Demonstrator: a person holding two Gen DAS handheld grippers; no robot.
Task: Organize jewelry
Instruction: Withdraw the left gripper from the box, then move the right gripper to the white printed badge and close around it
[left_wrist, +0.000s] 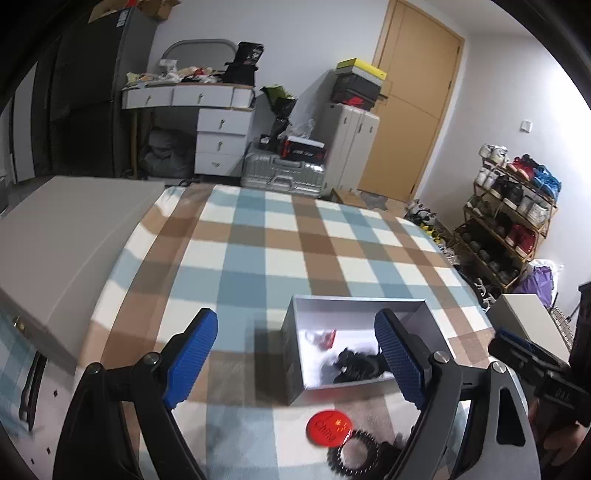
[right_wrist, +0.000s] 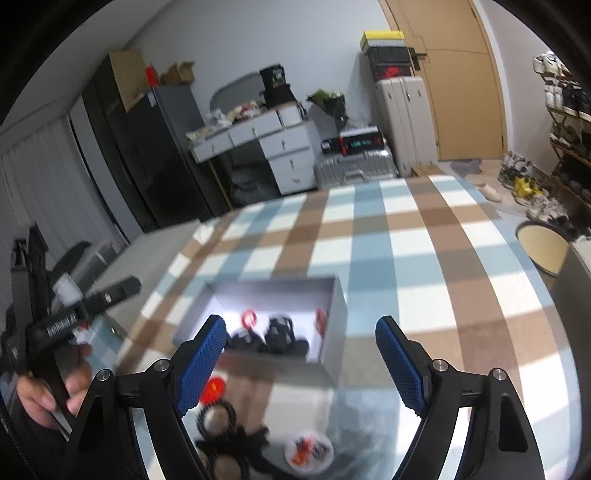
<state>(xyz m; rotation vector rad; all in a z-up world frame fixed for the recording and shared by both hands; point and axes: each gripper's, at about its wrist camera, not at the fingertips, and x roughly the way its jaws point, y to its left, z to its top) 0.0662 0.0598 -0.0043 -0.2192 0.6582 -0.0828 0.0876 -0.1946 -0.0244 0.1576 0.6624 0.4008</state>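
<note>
An open grey box (left_wrist: 291, 347) with a white inside sits on the checked cloth; black and red jewelry pieces (left_wrist: 354, 363) lie in it. The same box (right_wrist: 334, 332) shows in the right wrist view with black pieces (right_wrist: 279, 332) and a red ring (right_wrist: 249, 318) inside. My left gripper (left_wrist: 295, 354) is open and empty, its right finger over the box. My right gripper (right_wrist: 301, 363) is open and empty, just short of the box's near wall. A red round badge (left_wrist: 327, 428) and a black toothed ring (left_wrist: 354, 454) lie on the cloth in front. Black braided rings (right_wrist: 218, 421) and a small white badge (right_wrist: 308, 448) lie near.
The checked cloth (left_wrist: 258, 258) covers the table. A grey lid or panel (left_wrist: 74, 236) lies at its left. The other gripper (left_wrist: 539, 369) and a hand (right_wrist: 48, 391) show at the frame edges. Drawers, suitcases, a door and a shoe rack (left_wrist: 509, 221) stand beyond.
</note>
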